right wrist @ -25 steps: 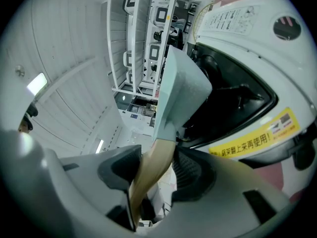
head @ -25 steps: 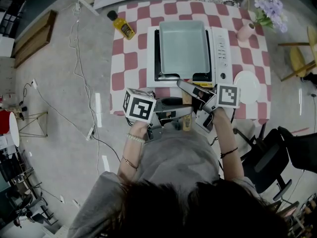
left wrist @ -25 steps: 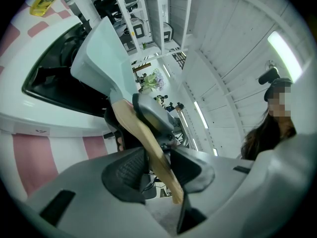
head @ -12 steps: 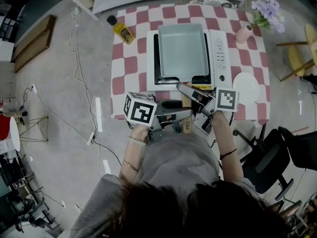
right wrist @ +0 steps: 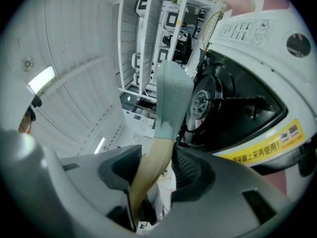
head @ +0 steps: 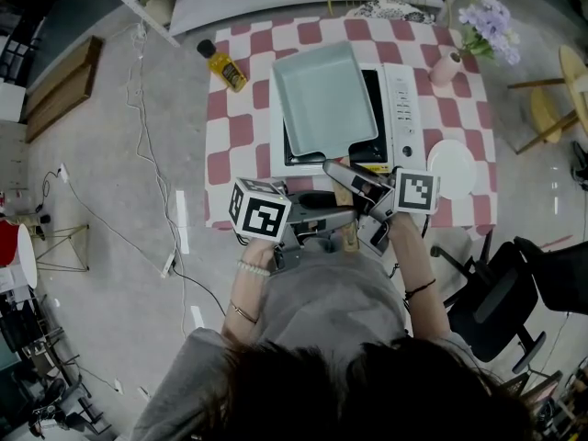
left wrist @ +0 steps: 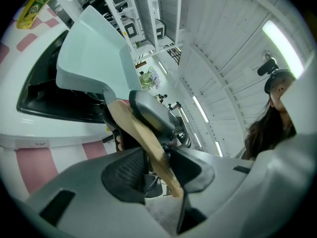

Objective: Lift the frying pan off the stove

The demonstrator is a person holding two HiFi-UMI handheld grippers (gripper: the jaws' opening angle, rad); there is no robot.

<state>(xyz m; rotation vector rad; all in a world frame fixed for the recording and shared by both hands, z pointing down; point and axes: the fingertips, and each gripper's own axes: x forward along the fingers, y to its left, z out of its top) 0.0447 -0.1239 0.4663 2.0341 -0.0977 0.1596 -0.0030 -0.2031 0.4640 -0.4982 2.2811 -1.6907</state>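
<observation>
One frying pan [head: 323, 95] is held tilted above the one stove [head: 404, 108] at the table's [head: 241, 127] middle. Two grippers hold it: the left gripper [left wrist: 157, 165] and the right gripper [right wrist: 152, 175] each have their jaws clamped on its wooden handle [left wrist: 131, 128]. One bottle [head: 225, 51] stands at the far left corner, and one plate [head: 452, 165] lies by the right edge.

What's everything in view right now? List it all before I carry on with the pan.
table: one, red-and-white checked cloth, before the person
stove: one, white with black top, middle of the table
frying pan: one, pale green with wooden handle, held above the stove
oil bottle: one, yellow, table's far left edge
plate: one, white, right of the stove
vase: one, pink, holding purple flowers, far right corner
chair: one, black, floor at right
left claw: one, grey, shut on the handle
right claw: one, grey, shut on the handle
</observation>
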